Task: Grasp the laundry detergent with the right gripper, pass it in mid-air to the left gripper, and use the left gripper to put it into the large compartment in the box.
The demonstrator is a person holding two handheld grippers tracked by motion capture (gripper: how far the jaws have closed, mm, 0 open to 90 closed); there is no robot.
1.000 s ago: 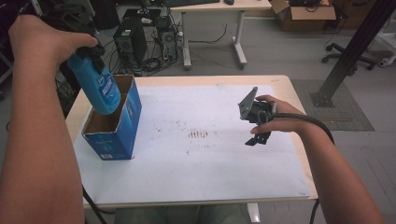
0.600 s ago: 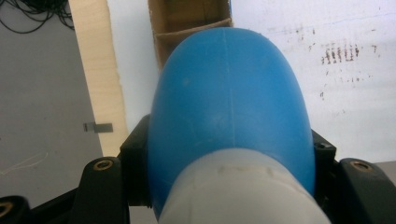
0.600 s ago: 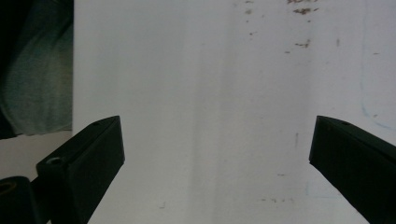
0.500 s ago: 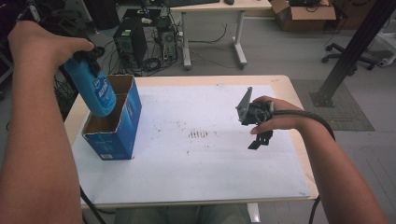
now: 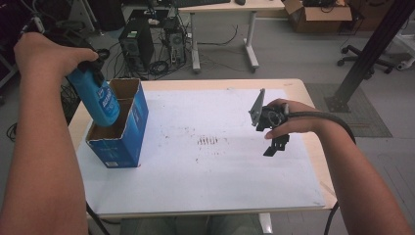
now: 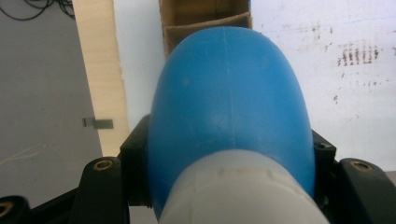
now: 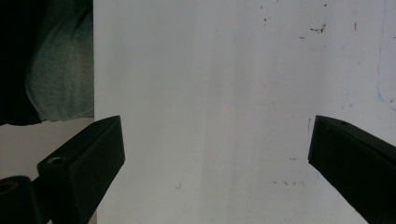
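While the left gripper (image 5: 90, 66) hangs at ten o'clock of the high view, its fingers (image 6: 135, 154) are clamped on the neck end of a blue bottle (image 5: 98, 98), base pointing down into the box. The bottle's lower end sits inside the near compartment of the open blue carton (image 5: 122, 132), tilted, top leaning toward eleven o'clock. The carton stands on the left part of the surface (image 5: 205, 186), split by a cardboard divider into two compartments. In the left gripper view the bottle's (image 6: 229, 93) rounded blue body swells up from a pale collar, with the carton's (image 6: 205, 18) brown inside beyond at twelve o'clock.

The right gripper (image 5: 274, 142) is at three o'clock, well apart from the carton, held low over the surface; its fingers (image 7: 88, 158) stand wide with nothing between them.

The surface is a pale wooden top covered by a white sheet, speckled with dark marks near the centre (image 5: 208, 141). Room beyond, at twelve o'clock: grey floor, a white desk (image 5: 220, 10), computer towers (image 5: 132, 44) with tangled cables, a cardboard box (image 5: 318, 12), a black diagonal post (image 5: 372, 49) and an office chair base (image 5: 352, 51) at two o'clock.
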